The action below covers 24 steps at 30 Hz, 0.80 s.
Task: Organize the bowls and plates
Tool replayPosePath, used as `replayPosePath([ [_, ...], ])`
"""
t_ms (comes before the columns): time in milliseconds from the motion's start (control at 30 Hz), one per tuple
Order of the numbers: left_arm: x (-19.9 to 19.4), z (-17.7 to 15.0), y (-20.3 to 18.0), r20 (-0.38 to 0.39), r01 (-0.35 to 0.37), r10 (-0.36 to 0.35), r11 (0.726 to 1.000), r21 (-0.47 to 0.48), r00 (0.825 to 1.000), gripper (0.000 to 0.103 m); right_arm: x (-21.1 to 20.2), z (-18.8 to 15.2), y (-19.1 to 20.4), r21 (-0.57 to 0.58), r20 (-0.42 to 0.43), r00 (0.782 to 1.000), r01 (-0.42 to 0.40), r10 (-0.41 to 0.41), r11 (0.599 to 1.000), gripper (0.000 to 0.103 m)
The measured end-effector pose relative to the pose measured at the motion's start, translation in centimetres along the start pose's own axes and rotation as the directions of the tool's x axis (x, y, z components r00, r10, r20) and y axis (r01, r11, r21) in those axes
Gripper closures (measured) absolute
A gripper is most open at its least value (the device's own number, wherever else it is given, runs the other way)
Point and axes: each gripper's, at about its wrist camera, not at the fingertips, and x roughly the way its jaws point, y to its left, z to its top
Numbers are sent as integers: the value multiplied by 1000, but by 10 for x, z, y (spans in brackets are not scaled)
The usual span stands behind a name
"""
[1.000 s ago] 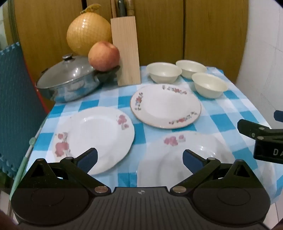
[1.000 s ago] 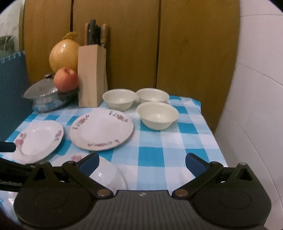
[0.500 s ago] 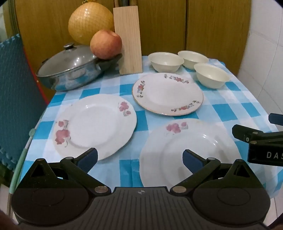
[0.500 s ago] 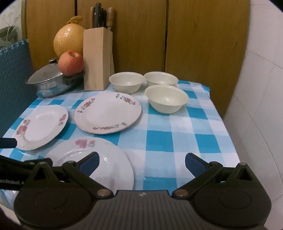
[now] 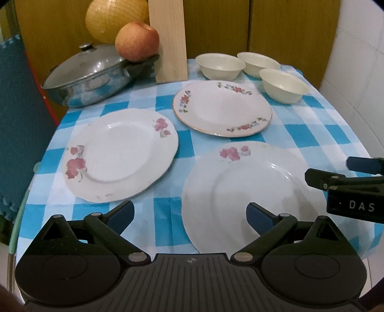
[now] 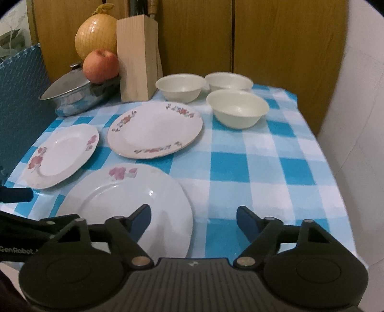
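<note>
Three flowered plates lie on the blue-checked cloth: a near plate (image 5: 252, 192) (image 6: 124, 204), a left plate (image 5: 120, 153) (image 6: 62, 153), and a gold-rimmed far plate (image 5: 223, 108) (image 6: 156, 129). Behind them stand three cream bowls: left (image 5: 219, 66) (image 6: 181, 87), back (image 5: 258, 63) (image 6: 228, 81), right (image 5: 284, 88) (image 6: 240, 111). My left gripper (image 5: 190, 213) hovers open over the near plate's left rim. My right gripper (image 6: 194, 219) hangs over that plate's right rim, jaws closing, pads touching nothing. It also shows as the right gripper (image 5: 336, 177) from the side.
A lidded steel pot (image 5: 91, 74) with an apple (image 5: 136, 40) on its handle, a netted pomelo (image 5: 115, 16) and a wooden knife block (image 5: 168, 40) fill the back left. A teal foam mat (image 5: 19, 124) stands at the left, a tiled wall (image 6: 360, 120) at the right.
Both views have tilted further down onto the table, showing more of the near plate. The right gripper's jaws have narrowed. No dish has moved.
</note>
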Motion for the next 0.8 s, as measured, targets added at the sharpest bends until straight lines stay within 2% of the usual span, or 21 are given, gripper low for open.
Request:
replayPosePath([
  [133, 3, -1, 0, -19, 3, -3, 1000, -2, 1000, 4, 5, -1, -1, 13, -35, 999, -27, 27, 1000, 48],
  [500, 9, -3, -2, -61, 38, -38, 999, -6, 997, 14, 16, -6, 0, 44, -119, 989, -87, 91, 995, 66],
  [667, 16, -5, -3, -96, 66, -67, 998, -9, 993, 23, 20, -7, -2, 70, -130, 984, -113, 122, 991, 68],
  [800, 18, -6, -1, -89, 91, -93, 996, -25, 992, 24, 20, -7, -2, 76, -131, 983, -121, 130, 990, 68],
])
